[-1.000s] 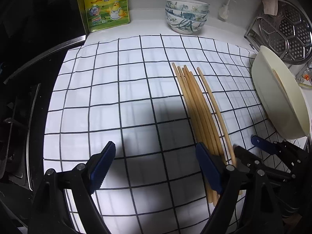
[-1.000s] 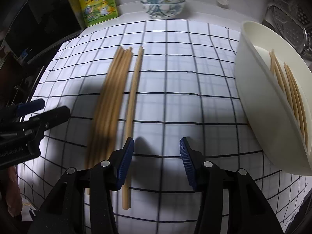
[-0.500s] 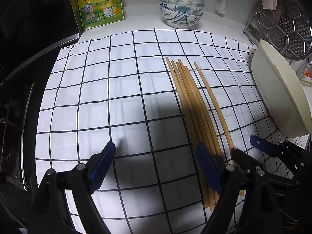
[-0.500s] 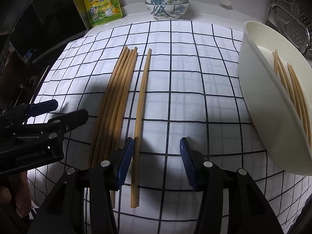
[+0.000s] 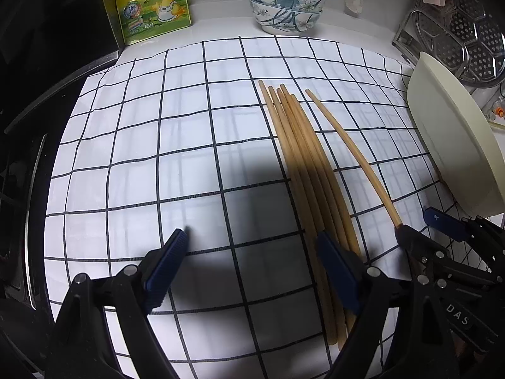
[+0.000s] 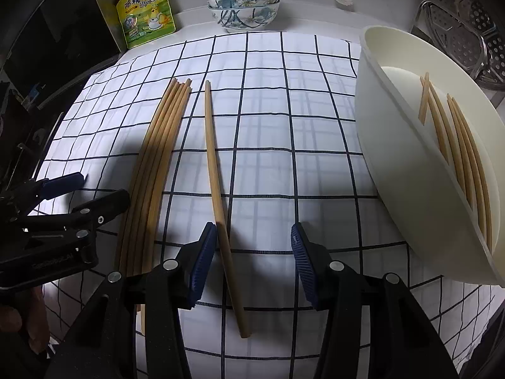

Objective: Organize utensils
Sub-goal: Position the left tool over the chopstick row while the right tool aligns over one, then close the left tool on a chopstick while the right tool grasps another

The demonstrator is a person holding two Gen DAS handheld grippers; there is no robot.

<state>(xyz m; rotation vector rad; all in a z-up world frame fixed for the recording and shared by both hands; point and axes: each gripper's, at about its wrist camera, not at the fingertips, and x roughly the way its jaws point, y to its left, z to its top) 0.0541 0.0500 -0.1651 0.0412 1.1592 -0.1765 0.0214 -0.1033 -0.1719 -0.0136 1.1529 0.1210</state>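
Note:
Several wooden chopsticks [image 5: 303, 164] lie bunched on the black-and-white checked cloth [image 5: 142, 164]; they also show in the right wrist view [image 6: 154, 158]. A single chopstick [image 6: 214, 177] lies apart to their right, also seen in the left wrist view [image 5: 350, 148]. A cream oval tray [image 6: 378, 145] at the right holds several more chopsticks [image 6: 464, 161]. My left gripper [image 5: 252, 249] is open and empty, its right finger over the bunch. My right gripper [image 6: 254, 246] is open, jaws straddling the single chopstick's near end.
A yellow seasoning pouch [image 5: 151, 3] and stacked floral bowls [image 5: 287, 6] stand at the back. A metal steamer rack [image 5: 467, 28] is at the back right. A dark stove edge [image 5: 22, 189] runs along the left. The tray's outer side shows in the left wrist view [image 5: 454, 145].
Both grippers have drawn back toward the near edge. The right gripper has shifted right, so the single chopstick now lies between its jaws. Nothing has been picked up.

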